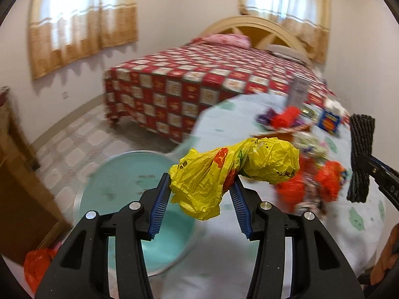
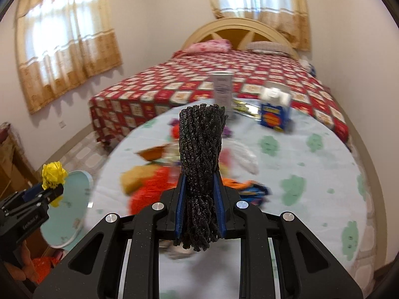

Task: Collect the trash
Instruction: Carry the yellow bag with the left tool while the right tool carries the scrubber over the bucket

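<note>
My left gripper (image 1: 200, 178) is shut on a crumpled yellow plastic bag (image 1: 237, 164), which it holds above the table's left edge, beside a round teal bin (image 1: 112, 174) on the floor. The right wrist view shows that gripper (image 2: 53, 189) and the yellow bag (image 2: 53, 174) at the far left, over the bin (image 2: 72, 206). My right gripper (image 2: 200, 177) is shut on an upright bundle of black mesh (image 2: 200, 139) above the table. It also shows at the right edge of the left wrist view, with the black bundle (image 1: 360, 154).
A pile of orange and mixed wrappers (image 2: 149, 186) lies on the pale blue tablecloth (image 2: 299, 162). A blue box (image 2: 274, 114) and a tall white carton (image 2: 222, 87) stand at the far edge. A red checked bed (image 2: 174, 84) is beyond. An orange bag (image 1: 35, 264) lies on the floor.
</note>
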The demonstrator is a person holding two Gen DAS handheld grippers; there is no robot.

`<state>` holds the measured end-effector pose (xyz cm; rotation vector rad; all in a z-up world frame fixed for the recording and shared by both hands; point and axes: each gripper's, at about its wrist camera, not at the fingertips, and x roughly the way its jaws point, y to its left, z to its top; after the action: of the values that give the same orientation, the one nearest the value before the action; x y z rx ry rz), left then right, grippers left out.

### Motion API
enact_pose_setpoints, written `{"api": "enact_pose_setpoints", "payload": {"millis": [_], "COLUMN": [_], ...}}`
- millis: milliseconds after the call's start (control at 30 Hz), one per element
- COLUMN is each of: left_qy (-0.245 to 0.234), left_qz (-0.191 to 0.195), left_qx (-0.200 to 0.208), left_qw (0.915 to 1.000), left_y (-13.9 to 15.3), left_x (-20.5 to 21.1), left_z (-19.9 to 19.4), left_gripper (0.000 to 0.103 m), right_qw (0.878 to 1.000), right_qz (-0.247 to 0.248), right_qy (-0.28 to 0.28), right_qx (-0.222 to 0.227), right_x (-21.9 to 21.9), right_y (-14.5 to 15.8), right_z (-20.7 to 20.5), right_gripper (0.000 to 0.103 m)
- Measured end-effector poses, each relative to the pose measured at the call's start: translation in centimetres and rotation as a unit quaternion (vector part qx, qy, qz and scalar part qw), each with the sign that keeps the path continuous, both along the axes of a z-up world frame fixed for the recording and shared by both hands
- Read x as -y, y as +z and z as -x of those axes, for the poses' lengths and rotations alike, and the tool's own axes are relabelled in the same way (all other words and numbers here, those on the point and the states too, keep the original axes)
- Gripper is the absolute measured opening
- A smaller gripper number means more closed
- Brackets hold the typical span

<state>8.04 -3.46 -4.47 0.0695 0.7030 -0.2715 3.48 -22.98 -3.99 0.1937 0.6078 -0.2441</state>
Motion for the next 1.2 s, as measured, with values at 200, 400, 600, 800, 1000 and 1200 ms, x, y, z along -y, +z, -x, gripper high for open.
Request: {"api": "enact_pose_setpoints", "payload": {"millis": [200,400,600,800,1000,1200], "left_qy": [0.082,0.147,0.169,0.168,0.172,0.179], "left_qz": [-0.013,-0.015,-0.007,-0.011,-0.008,-0.009], "left_qx": [0.014,0.008,-0.017,-0.035,-0.059,-0.066], "left_qw": [0.9964,0.9890,0.9854,0.9851,0.9833,0.9816], "left_y": [0.5,-0.1,-1.7,-3.1,-4.4,-4.8], "left_x": [-6.1,-10.6,-12.3,-12.5,-12.9,-13.2], "left_z": [-1.2,-2.8,-3.8,-4.2,-4.7,-5.0], "left_gripper": [0.049,0.049,0.049,0.049,0.049,0.050], "right_qw": [0.997,0.991,0.982,0.976,0.971,0.966], "right_qz": [0.005,-0.005,-0.015,-0.020,-0.015,-0.016], "right_qy": [0.074,0.135,0.180,0.201,0.214,0.224], "right_qx": [-0.006,-0.025,-0.052,-0.085,-0.107,-0.125], "right_x": [-6.4,-11.7,-15.4,-17.9,-19.4,-20.2], "right_y": [0.2,-0.8,-2.3,-4.0,-5.3,-6.6], "right_z": [-2.7,-5.2,-7.8,-9.7,-11.0,-11.9], "right_gripper": [0.022,0.022,0.022,0.022,0.023,0.027]}}
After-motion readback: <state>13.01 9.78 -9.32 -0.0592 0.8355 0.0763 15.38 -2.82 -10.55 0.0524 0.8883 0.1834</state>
